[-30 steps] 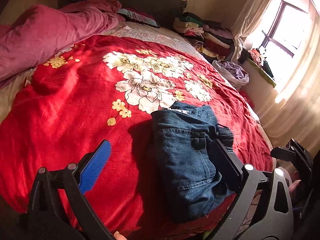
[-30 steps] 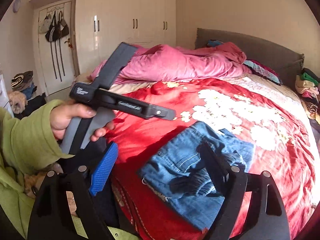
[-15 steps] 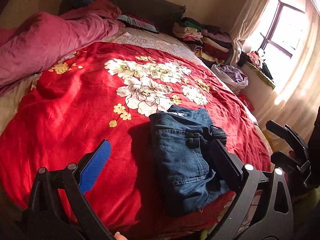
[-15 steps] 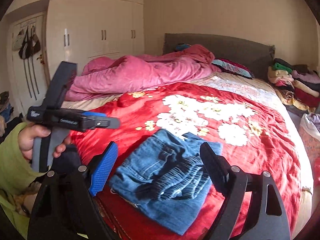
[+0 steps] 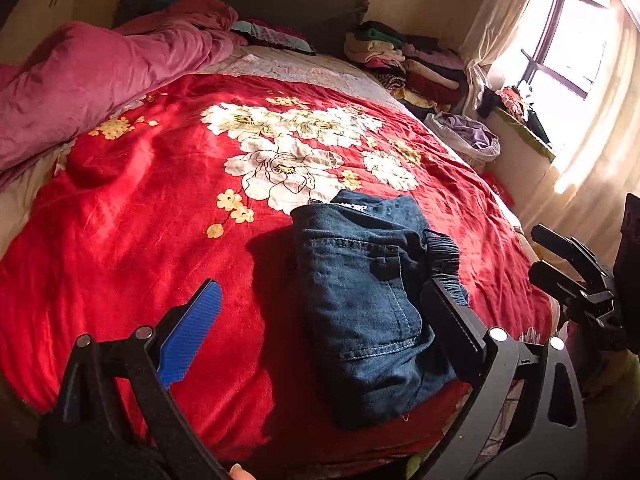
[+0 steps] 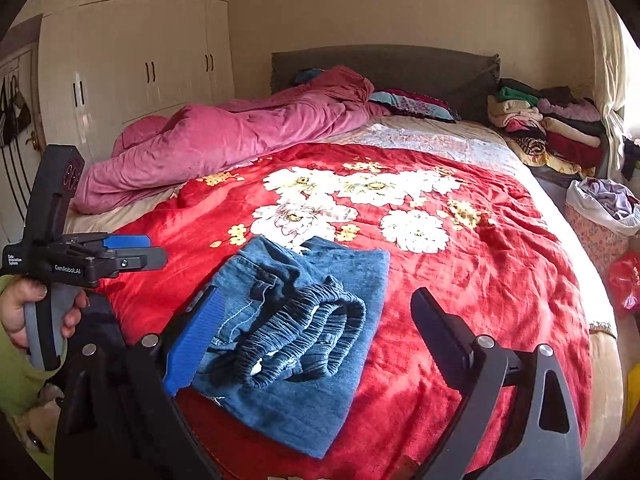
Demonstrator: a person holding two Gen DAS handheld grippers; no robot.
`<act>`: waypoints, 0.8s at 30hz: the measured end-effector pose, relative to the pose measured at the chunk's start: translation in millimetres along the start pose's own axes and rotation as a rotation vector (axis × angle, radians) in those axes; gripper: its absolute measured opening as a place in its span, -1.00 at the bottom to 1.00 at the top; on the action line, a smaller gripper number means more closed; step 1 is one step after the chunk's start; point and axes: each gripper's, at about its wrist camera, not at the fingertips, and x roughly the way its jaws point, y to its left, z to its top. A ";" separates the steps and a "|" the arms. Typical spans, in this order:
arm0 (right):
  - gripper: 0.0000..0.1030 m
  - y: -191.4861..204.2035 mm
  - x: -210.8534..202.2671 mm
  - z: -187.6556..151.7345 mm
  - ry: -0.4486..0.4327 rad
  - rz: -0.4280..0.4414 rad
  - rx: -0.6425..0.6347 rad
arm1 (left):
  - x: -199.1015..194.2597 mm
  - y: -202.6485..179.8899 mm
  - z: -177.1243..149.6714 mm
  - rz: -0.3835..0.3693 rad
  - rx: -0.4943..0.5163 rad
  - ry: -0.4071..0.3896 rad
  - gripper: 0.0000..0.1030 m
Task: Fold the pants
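My two grippers (image 5: 320,320) (image 6: 316,320) are spread wide and hold nothing, the folded pants (image 6: 296,332) lie near the edge of the bed (image 6: 460,280), so a careless touch could unfold them.

Folded denim pants (image 6: 304,344) lie on the red floral blanket (image 6: 460,280), near its front edge, their elastic waistband (image 6: 304,328) bunched on top. The right gripper (image 6: 316,324) hovers above the pants, jaws spread wide, touching nothing. Left of the pants, a hand (image 6: 20,312) holds the left gripper (image 6: 132,250). A pink duvet (image 6: 224,140) lies behind the pants.
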 end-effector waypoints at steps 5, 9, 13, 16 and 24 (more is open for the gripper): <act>0.81 -11.7 9.0 -7.0 0.042 -0.037 0.036 | 10.5 -3.7 -6.8 0.005 0.011 0.018 0.81; 0.81 -26.5 29.6 -19.1 0.145 -0.069 0.096 | 26.4 -2.9 -14.3 0.000 0.001 0.046 0.81; 0.55 -42.2 52.8 -34.3 0.220 -0.010 0.194 | 49.9 0.9 -21.1 -0.028 -0.029 0.089 0.81; 0.43 -49.1 67.9 -38.1 0.242 0.038 0.250 | 68.2 6.2 -23.7 -0.051 -0.067 0.128 0.81; 0.44 -60.8 106.4 -39.4 0.289 0.191 0.320 | 93.8 0.2 -13.8 -0.080 -0.070 0.135 0.52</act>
